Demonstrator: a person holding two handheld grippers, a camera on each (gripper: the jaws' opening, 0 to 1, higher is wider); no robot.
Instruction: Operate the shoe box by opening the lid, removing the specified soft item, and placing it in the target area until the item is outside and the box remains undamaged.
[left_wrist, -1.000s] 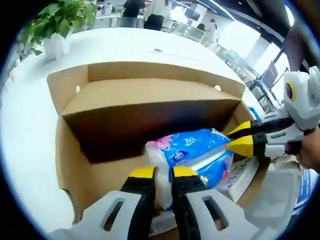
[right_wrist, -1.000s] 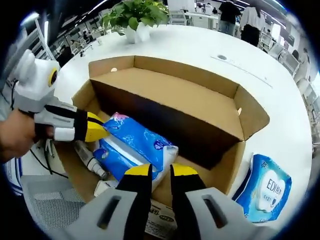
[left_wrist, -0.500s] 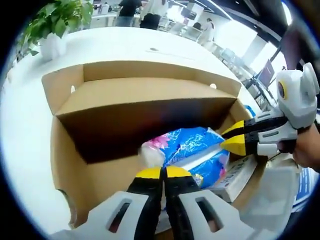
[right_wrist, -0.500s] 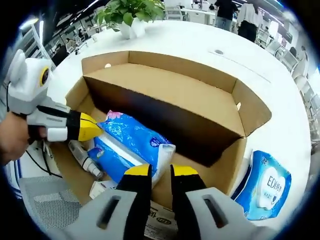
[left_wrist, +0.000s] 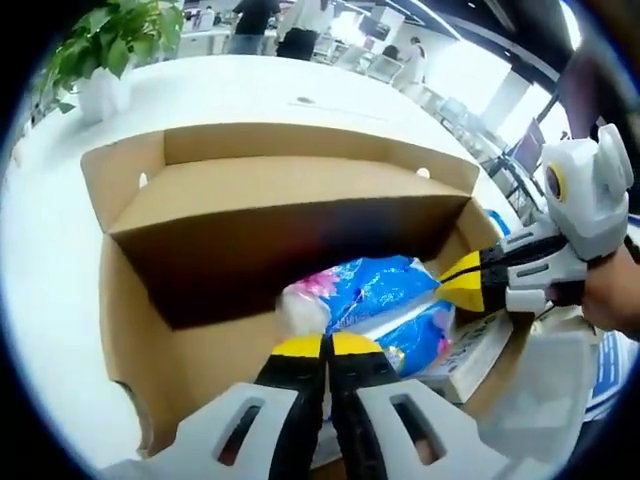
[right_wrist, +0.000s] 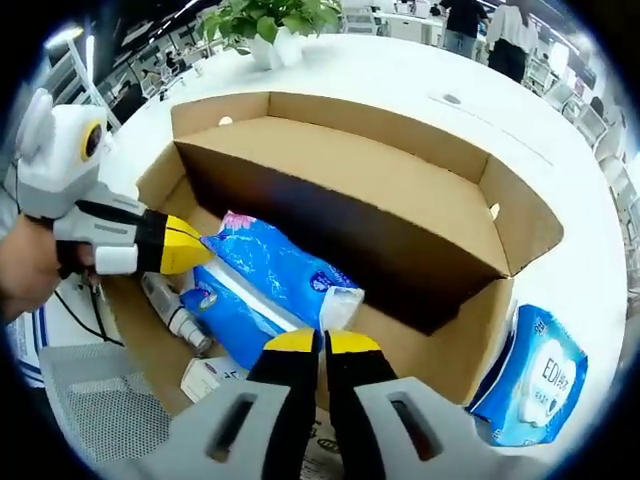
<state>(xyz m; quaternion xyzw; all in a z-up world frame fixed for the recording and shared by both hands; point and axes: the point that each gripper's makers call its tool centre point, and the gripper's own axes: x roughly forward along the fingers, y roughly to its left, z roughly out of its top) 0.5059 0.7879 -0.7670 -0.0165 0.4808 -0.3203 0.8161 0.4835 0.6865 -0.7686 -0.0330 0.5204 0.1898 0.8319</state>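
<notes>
An open cardboard shoe box (left_wrist: 120, 180) (right_wrist: 515, 215) stands on a white table with its lid flap raised at the far side. Inside lies a soft blue tissue pack (left_wrist: 385, 295) (right_wrist: 265, 270) with one pink end and one white end. My left gripper (left_wrist: 322, 346) is shut on the pack's pink-and-white end; in the right gripper view it (right_wrist: 195, 250) comes in from the left. My right gripper (right_wrist: 322, 341) is shut on the pack's white end, and enters the left gripper view (left_wrist: 462, 284) from the right, held by a hand.
A small bottle (right_wrist: 170, 312) and a white carton (left_wrist: 480, 345) lie in the box beside the pack. A second blue tissue pack (right_wrist: 535, 378) lies on the table outside the box. A potted plant (left_wrist: 105, 55) (right_wrist: 272, 30) stands at the table's far side. A mesh chair (right_wrist: 90, 400) is close by.
Both grippers' jaws have closed on the pack's ends: the left one first, the right one in the last half second. The box and the pack have hardly moved.
</notes>
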